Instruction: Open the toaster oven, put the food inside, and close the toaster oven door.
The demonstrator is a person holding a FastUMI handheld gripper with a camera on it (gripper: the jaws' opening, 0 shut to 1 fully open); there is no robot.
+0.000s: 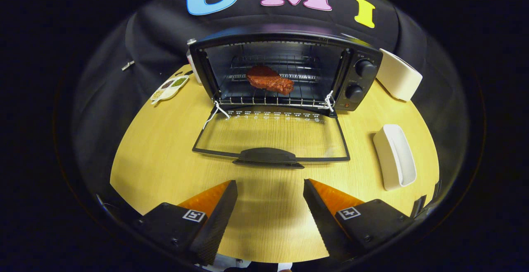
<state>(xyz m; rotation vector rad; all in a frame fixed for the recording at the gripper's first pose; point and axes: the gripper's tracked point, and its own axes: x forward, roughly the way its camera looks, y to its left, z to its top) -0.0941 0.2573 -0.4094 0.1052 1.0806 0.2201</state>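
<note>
A black toaster oven (285, 71) stands at the back of the wooden table (165, 156). Its glass door (270, 135) lies folded down flat toward me, with its black handle (268, 156) at the near edge. Inside, a brown-red piece of meat (269, 79) rests on the wire rack. My gripper (270, 187) is open, a short way in front of the door handle, with nothing between its fingers. Two knobs (359, 79) sit on the oven's right panel.
A white oblong dish (394, 156) lies to the right of the open door. Another white container (399, 79) stands at the oven's right. A small tray of spices (169, 88) and a bottle (191, 61) are at the oven's left.
</note>
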